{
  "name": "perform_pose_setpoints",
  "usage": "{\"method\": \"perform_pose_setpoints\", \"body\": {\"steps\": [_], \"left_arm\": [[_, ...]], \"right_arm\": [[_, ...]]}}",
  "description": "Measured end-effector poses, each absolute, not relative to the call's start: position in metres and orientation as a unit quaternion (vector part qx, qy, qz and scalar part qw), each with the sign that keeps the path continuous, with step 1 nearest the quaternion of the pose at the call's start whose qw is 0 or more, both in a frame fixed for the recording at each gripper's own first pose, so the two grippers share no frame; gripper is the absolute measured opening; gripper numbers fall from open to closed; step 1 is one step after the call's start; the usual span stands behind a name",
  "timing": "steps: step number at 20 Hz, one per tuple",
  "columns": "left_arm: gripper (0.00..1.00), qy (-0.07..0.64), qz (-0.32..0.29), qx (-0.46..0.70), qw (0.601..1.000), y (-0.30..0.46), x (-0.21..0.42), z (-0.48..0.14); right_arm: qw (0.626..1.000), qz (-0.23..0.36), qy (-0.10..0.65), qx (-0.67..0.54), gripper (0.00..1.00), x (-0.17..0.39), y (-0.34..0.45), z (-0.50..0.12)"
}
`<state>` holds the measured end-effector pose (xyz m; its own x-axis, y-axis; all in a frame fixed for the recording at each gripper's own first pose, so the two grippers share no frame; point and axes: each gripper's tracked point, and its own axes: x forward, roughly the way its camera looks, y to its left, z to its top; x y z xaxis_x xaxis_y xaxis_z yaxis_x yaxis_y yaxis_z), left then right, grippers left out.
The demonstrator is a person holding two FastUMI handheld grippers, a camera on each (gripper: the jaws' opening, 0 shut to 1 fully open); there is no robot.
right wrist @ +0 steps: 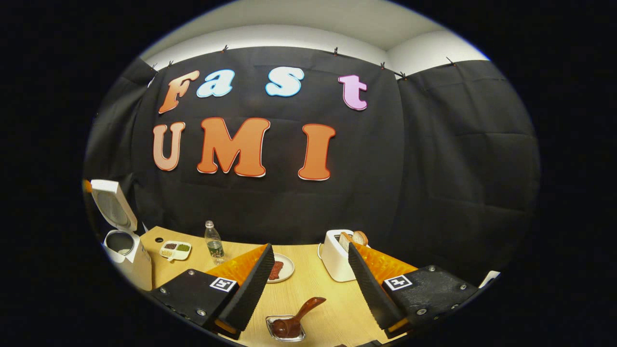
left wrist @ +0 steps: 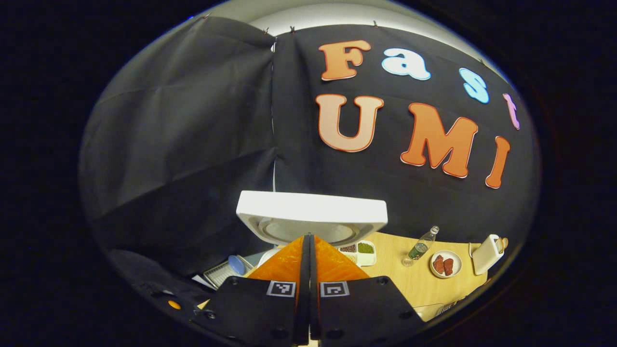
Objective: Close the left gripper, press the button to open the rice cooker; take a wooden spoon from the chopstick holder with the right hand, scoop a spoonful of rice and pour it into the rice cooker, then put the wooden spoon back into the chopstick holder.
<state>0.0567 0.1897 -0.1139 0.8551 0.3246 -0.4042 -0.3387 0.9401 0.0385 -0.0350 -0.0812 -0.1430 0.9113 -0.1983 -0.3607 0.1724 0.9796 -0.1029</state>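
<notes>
Rice cooker lid-up — left hand-held gripper closed, right hand-held gripper wide, empty.

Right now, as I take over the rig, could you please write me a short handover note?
Left claw: shut, holding nothing, in front of the rice cooker.
Right claw: open, empty, above the wooden spoon.
Rice cooker: lid already up, at the table's left end.
Wooden spoon: lies in a small clear dish between the right claw's fingers, not gripped.
Done: button pressed, cooker open.
Left: grasp spoon, scoop rice, pour into cooker, return spoon.
</notes>
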Motion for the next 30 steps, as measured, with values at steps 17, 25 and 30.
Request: {"method": "perform_pose_setpoints", "body": {"steps": [17,25,30], "left_arm": [[0.88,0.074,0.132,0.062,0.987,0.055,0.001,-0.042],[0.92,0.058,0.144,0.093,0.983,0.001,-0.037,-0.033],[0.94,0.069,0.148,0.077,0.984,-0.012,-0.045,-0.034]], "right_arm": [[0.922,-0.019,0.383,0.059,0.93,-0.062,-0.094,-0.302],[0.875,0.018,0.457,0.159,0.80,-0.065,-0.073,-0.365],[0.861,0.030,0.467,0.199,0.44,-0.057,-0.059,-0.379]]}}
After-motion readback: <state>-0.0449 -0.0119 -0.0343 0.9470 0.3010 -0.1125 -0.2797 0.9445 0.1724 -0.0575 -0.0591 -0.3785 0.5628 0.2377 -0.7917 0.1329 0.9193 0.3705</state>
